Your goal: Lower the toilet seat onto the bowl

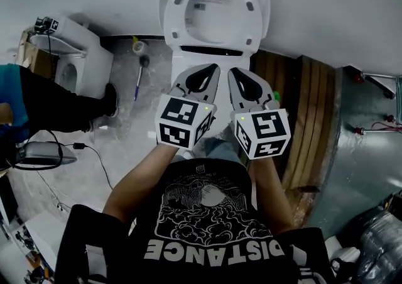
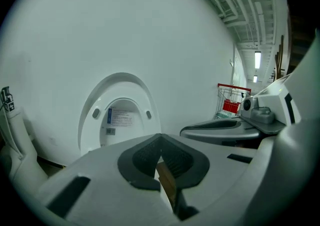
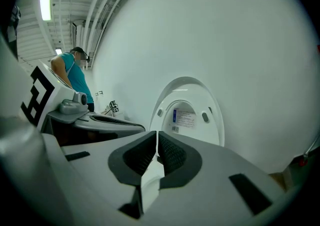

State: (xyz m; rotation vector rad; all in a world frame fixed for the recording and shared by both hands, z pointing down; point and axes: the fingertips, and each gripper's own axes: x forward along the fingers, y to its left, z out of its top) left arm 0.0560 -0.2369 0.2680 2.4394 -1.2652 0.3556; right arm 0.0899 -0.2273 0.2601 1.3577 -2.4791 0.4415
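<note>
The white toilet seat (image 1: 175,16) stands raised against its lid and the wall, straight ahead of me. It also shows upright in the left gripper view (image 2: 90,122) and in the right gripper view (image 3: 162,106). A little of the bowl (image 1: 183,63) shows below it; my grippers hide the rest. My left gripper (image 1: 211,69) (image 2: 160,135) and right gripper (image 1: 235,74) (image 3: 157,133) are held side by side in front of the bowl, short of the seat. Both have their jaws shut with nothing between them.
A second white toilet (image 1: 76,63) stands at the left, and a person in a teal top and dark trousers (image 1: 56,103) is beside it. A brush (image 1: 139,74) and a cable (image 1: 94,154) lie on the floor. Wooden boards (image 1: 314,119) flank the right. A red cart (image 2: 231,102) stands far off.
</note>
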